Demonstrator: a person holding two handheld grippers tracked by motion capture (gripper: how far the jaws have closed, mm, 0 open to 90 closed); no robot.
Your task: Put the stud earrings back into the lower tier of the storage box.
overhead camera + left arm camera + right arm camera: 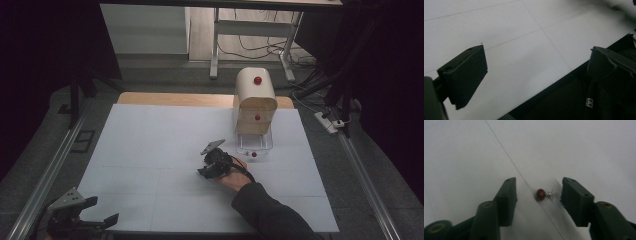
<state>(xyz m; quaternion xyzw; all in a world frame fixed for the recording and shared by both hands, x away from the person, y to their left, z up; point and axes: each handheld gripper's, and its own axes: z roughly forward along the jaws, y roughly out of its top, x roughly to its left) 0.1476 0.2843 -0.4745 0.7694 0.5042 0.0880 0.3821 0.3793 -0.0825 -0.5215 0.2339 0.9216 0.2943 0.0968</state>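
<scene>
Right gripper (537, 195) at frame centre, jaws parted either side of a small red knob (540, 194) with metal stem, lying on the white counter (579, 150), pads not touching it, left gripper (536, 72) lower left, jaws wide apart, holding nothing.

No readable text anywhere; a small tag's (589, 102) marks are illegible.

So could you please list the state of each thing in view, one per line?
Small red knob: lying on its side on the table, between the fingers, untouched.
Right gripper: open around the knob.
Left gripper: open, nothing held.
Cabinet: upright.
Clear bottom drawer: pulled out.
</scene>
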